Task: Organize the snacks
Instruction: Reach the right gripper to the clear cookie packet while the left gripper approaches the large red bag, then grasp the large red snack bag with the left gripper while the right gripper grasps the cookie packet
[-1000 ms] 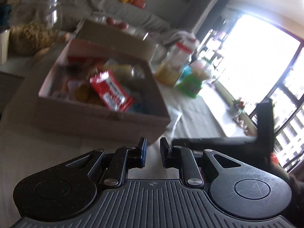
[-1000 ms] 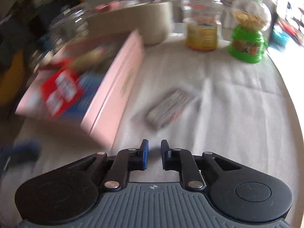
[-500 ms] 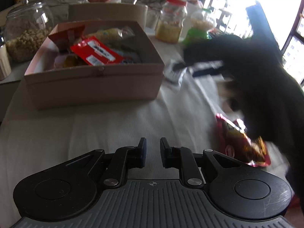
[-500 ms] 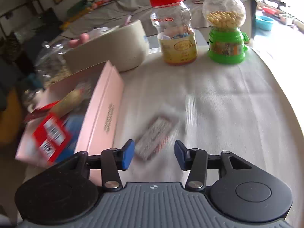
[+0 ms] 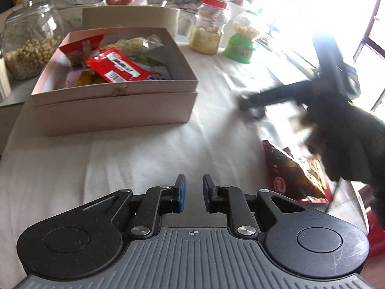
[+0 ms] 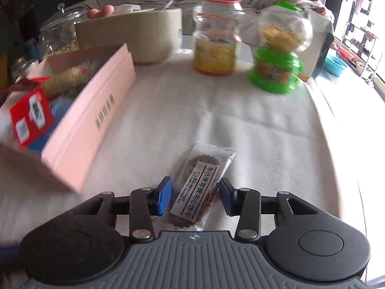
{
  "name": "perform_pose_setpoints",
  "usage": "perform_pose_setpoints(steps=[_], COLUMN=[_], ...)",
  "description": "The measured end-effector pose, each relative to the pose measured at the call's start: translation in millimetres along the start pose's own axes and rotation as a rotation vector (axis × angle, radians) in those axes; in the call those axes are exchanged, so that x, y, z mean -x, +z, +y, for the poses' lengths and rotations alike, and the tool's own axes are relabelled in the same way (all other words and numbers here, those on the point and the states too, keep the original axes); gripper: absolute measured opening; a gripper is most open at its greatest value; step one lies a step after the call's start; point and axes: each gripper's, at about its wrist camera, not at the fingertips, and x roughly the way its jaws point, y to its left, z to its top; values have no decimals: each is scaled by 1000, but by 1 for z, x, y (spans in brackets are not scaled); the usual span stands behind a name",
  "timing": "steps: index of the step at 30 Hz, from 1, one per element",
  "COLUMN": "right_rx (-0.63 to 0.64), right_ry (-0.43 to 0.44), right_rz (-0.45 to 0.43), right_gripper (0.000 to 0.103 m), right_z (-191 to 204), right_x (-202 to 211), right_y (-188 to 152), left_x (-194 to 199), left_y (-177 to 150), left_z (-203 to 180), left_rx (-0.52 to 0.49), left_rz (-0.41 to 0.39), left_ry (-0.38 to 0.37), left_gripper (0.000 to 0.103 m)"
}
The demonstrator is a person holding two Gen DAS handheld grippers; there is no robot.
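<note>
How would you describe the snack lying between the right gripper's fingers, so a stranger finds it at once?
Start at the pink box on the white tablecloth. To its right, between the closing right gripper jaws, lies a clear-wrapped brown biscuit. Unlike the red packets, it carries a white label.

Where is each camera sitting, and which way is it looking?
Left wrist: sits on the left gripper, looks down across the table at the pink box; the right gripper shows, blurred.
Right wrist: sits on the right gripper, looks down at the biscuit packet between its closing, not yet touching fingers.
Both share the pink box, red-lidded jar and green dispenser.
</note>
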Motion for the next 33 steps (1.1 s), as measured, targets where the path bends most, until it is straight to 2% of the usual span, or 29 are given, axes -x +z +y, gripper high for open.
perform_pose_setpoints(steps=[8,12,16,17,19,20,23,28,31,33], right_rx=[-27,-92,-128,-133,-126,-113,-89,-127,-139,-110], right_ry=[-6,-2,73,114,177,178,161,23,73,130], right_rz=[-42,-74,-98,-97,-104,-114,-143,-175,-227,-245], right_gripper=[42,42,43,44,44,44,47,51,51,45], right_z=[-48,-52,-35,-29,-14,-8,-1,-13,-11,-1], right_x=[56,83,104,107,113,116,123,125,141,147], right_y=[-75,-111,-140,-144,-153,-155,-160,-166,-171,-174], left_x=[2,2,5,6,7,9,15,5,-13,-23], left_y=[-7,-15,-24,-26,-29,-29,-25,-9,1,3], left_z=[-21,-27,-27,-26,-26,-27,-26,-15,-7,-4], left_rx=[-65,-79,-58,-44,-18,-18,-14,-44,-18,-9], left_rz=[26,55,82,91,99,92,58,-4,40,66], left_ry=[-26,-49,-82,-98,-108,-99,-122,-227,-271,-320], left_gripper=[18,18,18,18,31,33,32,32,32,32])
